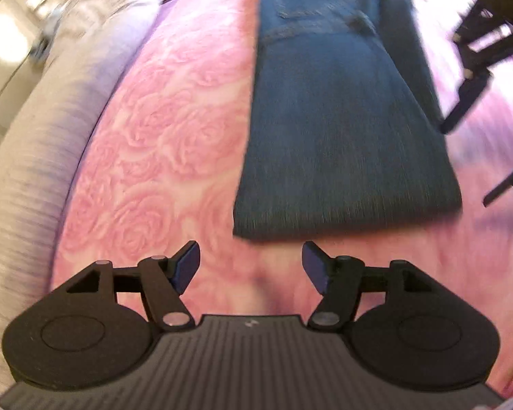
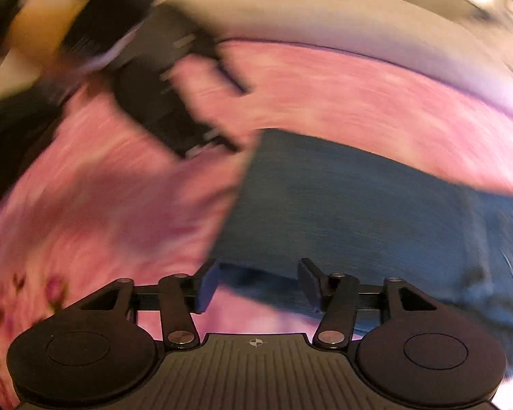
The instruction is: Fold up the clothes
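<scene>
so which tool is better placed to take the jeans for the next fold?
Probably the right tool: open, right over the jeans long edge. The left tool, also open, sits short of their near end, over bare pink bedspread.

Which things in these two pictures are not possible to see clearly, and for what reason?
- Left wrist view: the jeans run past the top edge, so their far end is cut off.
- Left wrist view: the right gripper is blurred and cut by the right edge; its jaws are unclear there.
- Right wrist view: motion blur smears the bedspread pattern and the left gripper.
- Right wrist view: the jeans' waist is cut by the right edge.
</scene>
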Action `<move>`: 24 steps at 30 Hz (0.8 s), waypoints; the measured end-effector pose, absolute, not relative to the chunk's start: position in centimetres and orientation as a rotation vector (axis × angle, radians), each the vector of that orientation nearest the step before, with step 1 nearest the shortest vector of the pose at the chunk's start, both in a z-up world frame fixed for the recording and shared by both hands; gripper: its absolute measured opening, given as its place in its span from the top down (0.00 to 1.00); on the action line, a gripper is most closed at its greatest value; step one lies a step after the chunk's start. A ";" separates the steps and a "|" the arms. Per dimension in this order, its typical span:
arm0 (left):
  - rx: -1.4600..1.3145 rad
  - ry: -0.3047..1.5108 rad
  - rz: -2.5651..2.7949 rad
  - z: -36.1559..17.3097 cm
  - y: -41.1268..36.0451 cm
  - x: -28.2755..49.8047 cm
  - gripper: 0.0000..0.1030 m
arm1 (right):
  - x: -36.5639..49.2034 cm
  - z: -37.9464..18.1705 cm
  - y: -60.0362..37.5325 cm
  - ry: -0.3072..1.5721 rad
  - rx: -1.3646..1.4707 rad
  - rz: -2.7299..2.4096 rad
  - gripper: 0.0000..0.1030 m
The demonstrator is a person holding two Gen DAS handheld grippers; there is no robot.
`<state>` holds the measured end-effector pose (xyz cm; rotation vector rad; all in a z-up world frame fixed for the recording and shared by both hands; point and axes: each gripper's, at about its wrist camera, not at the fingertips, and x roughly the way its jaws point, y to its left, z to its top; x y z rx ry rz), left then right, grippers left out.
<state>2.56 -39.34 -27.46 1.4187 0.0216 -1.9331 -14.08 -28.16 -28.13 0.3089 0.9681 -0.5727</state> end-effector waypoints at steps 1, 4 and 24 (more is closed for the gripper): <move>1.452 -0.028 -1.950 -27.7 -38.7 2.8 0.39 | -12.8 -28.7 -27.2 0.987 0.261 -0.547 0.45; 1.548 -0.245 -2.019 -28.8 -36.7 2.4 0.39 | -9.8 -30.6 -25.7 1.060 0.078 -0.538 0.44; 1.574 -0.768 -2.126 -30.4 -40.2 -2.7 0.84 | -15.6 -26.2 -28.5 0.947 0.098 -0.630 0.75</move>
